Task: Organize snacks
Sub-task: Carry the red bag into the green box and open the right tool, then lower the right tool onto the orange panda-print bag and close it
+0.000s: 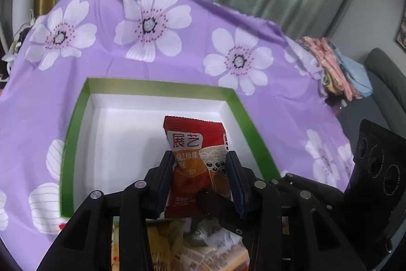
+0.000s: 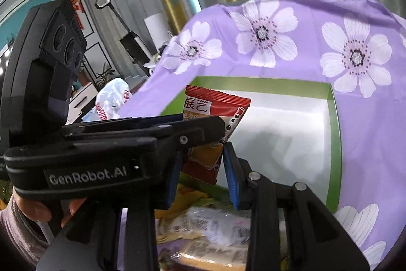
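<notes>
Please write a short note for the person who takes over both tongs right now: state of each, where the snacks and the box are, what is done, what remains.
Left tongs: shut on the red snack packet, held upright above the green-rimmed box.
Right tongs: open, holding nothing; the left tongs and their packet cross in front of them.
Box: on the purple flowered cloth; no snack lies on the part of its white floor that is visible.
Pile of other snack packets: on the near side of the box, below both tongs.
Done: one packet lifted to the box.
Left: release it into the box, then move the pile, packet by packet.
</notes>
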{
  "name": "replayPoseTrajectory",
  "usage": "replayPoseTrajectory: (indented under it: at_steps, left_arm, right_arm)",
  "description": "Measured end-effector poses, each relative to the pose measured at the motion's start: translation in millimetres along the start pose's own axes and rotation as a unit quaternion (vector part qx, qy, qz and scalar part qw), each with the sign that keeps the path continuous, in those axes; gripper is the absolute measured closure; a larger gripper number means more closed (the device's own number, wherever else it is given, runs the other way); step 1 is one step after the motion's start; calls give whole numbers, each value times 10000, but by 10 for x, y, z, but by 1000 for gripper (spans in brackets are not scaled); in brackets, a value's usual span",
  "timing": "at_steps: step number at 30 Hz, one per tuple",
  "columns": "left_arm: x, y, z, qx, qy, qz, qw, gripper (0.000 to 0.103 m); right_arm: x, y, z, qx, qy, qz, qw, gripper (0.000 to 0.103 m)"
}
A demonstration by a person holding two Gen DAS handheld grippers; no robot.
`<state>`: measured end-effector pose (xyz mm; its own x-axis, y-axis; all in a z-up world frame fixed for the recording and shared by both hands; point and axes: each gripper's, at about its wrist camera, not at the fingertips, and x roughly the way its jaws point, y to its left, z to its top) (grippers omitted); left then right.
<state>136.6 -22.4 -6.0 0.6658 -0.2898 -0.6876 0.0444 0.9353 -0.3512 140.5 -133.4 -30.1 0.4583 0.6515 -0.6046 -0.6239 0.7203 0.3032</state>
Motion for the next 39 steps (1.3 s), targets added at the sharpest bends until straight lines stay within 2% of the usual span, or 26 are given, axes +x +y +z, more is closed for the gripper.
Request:
replayPoseTrajectory:
  at_steps: [6, 8, 9, 11, 13, 19, 21, 24, 30, 32, 39]
  left_arm:
    - [154, 38, 22, -81, 140, 125, 9998, 62]
    - [166, 30, 23, -85, 165, 155, 9997, 59]
    - [157, 17, 18, -59, 154, 235, 9996, 56]
    - [112, -13, 5, 12, 113, 372, 9992, 27]
    - [34, -42, -9, 92, 12, 466, 9989, 15]
    - [-269, -134, -96, 311, -272, 737, 9964, 8]
    - [-390, -176, -155, 378, -365, 937, 9942, 8]
    - [-538, -213, -238, 378, -481, 1002, 9931, 3]
    - [-835, -321, -435, 429, -684, 1010, 9916, 2]
    - [-908, -359, -487, 451, -752, 1093, 9901, 2]
    - [-1107, -434, -753, 481, -792, 1182, 9887, 2]
  right_arm:
    - [160, -88, 19, 32, 151, -175, 9997, 65]
    - [167, -122, 22, 75, 142, -249, 9996, 55]
    - [169, -128, 24, 69, 142, -269, 9995, 54]
    - [156, -129, 26, 24, 132, -370, 9992, 49]
    - [119, -129, 18, -14, 136, -452, 9989, 46]
    - [-209, -136, -93, 21, -66, -600, 9982, 35]
    - [-342, -117, -140, 23, -130, -630, 9979, 33]
    - [-553, -72, -237, 52, -225, -611, 9979, 24]
    - [-898, 68, -452, 50, -283, -675, 9973, 19]
    - [-981, 113, -511, 47, -308, -715, 9970, 9]
    - [-1241, 255, -715, 74, -406, -815, 9958, 9]
